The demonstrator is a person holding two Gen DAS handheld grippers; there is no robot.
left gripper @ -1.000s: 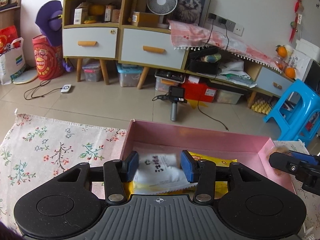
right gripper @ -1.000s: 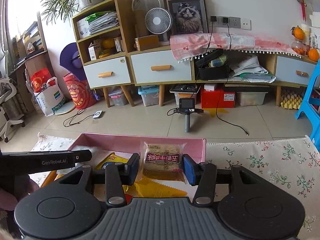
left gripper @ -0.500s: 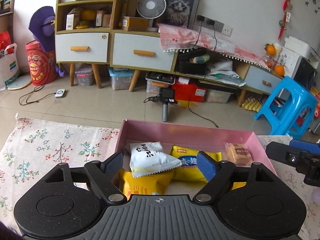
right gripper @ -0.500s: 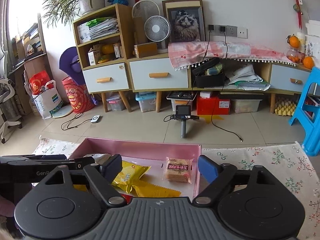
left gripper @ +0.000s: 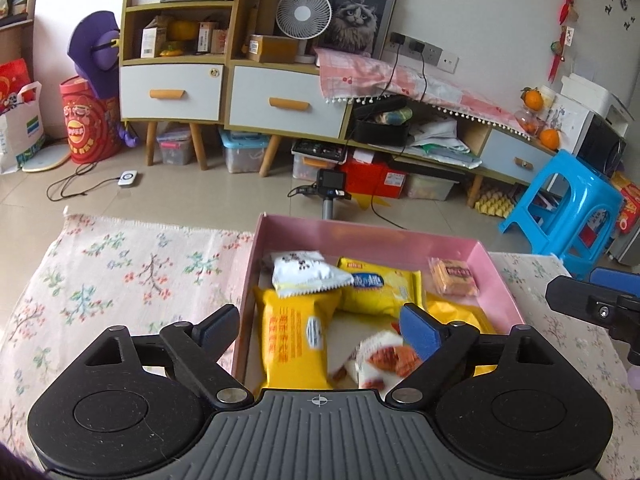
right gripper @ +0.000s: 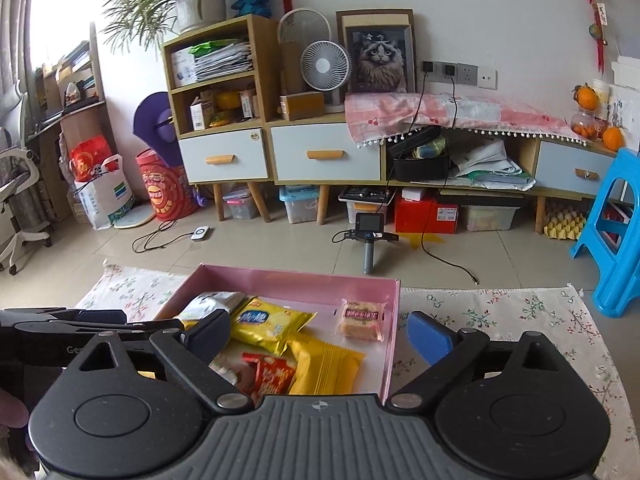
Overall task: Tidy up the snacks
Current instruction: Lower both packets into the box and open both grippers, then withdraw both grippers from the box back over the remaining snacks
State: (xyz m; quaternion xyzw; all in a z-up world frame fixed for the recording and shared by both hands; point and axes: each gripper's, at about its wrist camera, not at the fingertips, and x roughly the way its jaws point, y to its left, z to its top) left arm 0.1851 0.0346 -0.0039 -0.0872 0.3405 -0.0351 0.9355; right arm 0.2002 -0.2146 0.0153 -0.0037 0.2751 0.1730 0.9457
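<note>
Left gripper (left gripper: 318,322), right gripper (right gripper: 318,334): jaws just been opening, now wide, nothing pinched. Below, pink box (left gripper: 372,236) on flowery cloth (left gripper: 120,276). Inside, shiny crinkly snack bags: near, long yellow bag (left gripper: 294,332) pointing near-to-far; far, white bag (left gripper: 304,272) lying sideways on top; far right, small square cracker pack (left gripper: 454,276), flat.

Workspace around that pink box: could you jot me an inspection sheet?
Surface: floral cloth, bare where visible.
Job's things: pink box holds white packet, yellow packets, wrapped cake, red-white packet.
Clutter: nothing seen on the cloth.
Grippers: left gripper and right gripper, jaws just opened, nothing between the pads.
Cables: black cable across the floor.
Surroundings: cabinet, fan, blue stool.
</note>
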